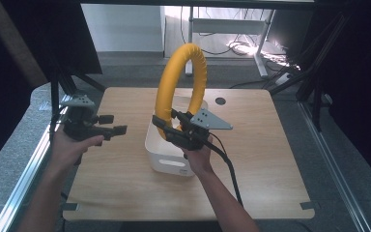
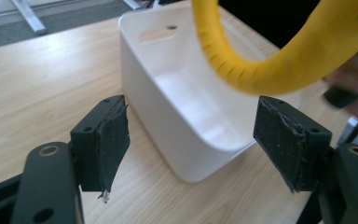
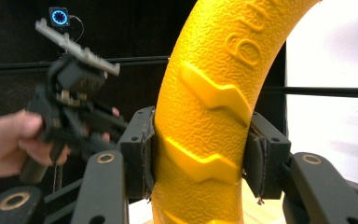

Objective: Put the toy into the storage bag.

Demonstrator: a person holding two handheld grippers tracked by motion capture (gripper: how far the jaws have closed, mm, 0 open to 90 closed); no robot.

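Right claw [image 1: 160, 124] is clenched on the yellow ring [image 1: 181, 82] — holding it upright at frame centre, its lower end just above the white bin [image 1: 162, 157] on the worktop [image 1: 270, 159]. Left claw [image 1: 121, 124] hangs released at mid-left, jaws wide, gripping nothing. So the pick-up looks done; what seems left is lowering the ring into the bin — then letting go.
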